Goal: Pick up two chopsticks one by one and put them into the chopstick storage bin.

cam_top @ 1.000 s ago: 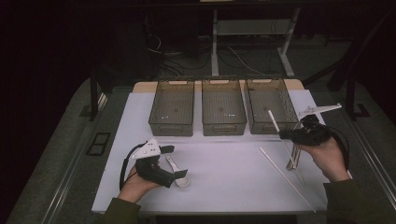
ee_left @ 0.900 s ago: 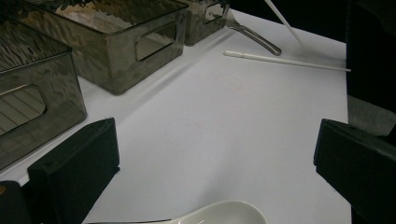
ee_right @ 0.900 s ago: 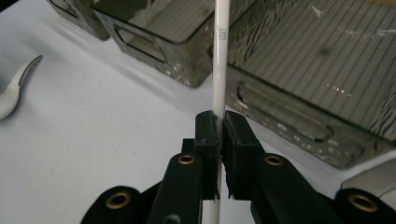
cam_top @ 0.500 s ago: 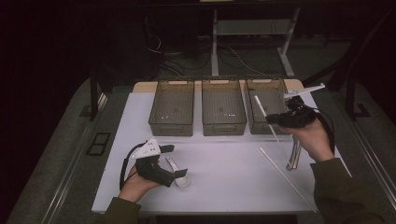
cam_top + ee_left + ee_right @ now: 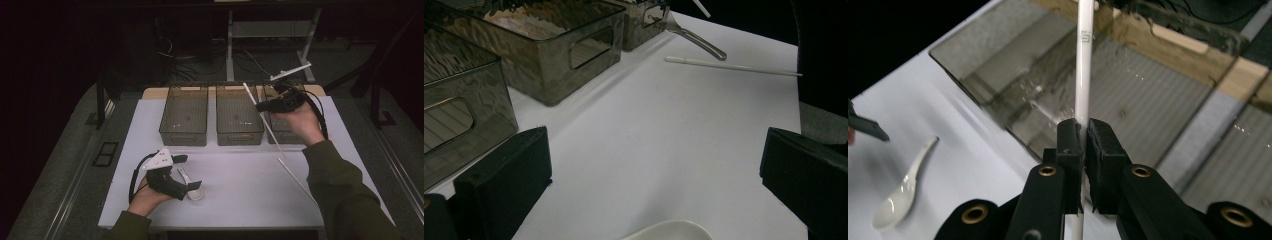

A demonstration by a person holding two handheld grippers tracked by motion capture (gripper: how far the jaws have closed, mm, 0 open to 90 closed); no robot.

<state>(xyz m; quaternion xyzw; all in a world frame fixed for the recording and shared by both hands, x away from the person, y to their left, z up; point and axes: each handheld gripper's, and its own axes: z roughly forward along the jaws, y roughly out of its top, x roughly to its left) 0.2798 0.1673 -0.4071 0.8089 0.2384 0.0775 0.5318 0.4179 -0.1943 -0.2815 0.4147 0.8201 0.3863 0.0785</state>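
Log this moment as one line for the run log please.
right gripper: shut on white chopstick, above bins | left gripper: open beside white spoon | second chopstick on table

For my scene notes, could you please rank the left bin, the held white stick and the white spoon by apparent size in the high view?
1. Left bin, clearly largest.
2. Held white stick, long but thin.
3. White spoon, smallest, beside the left gripper.

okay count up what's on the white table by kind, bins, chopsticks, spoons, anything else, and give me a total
Smoky clear bins: 3
White chopsticks: 2, one in the right gripper, one on the table
White spoon: 1
Clear fork: 1
Total: 7
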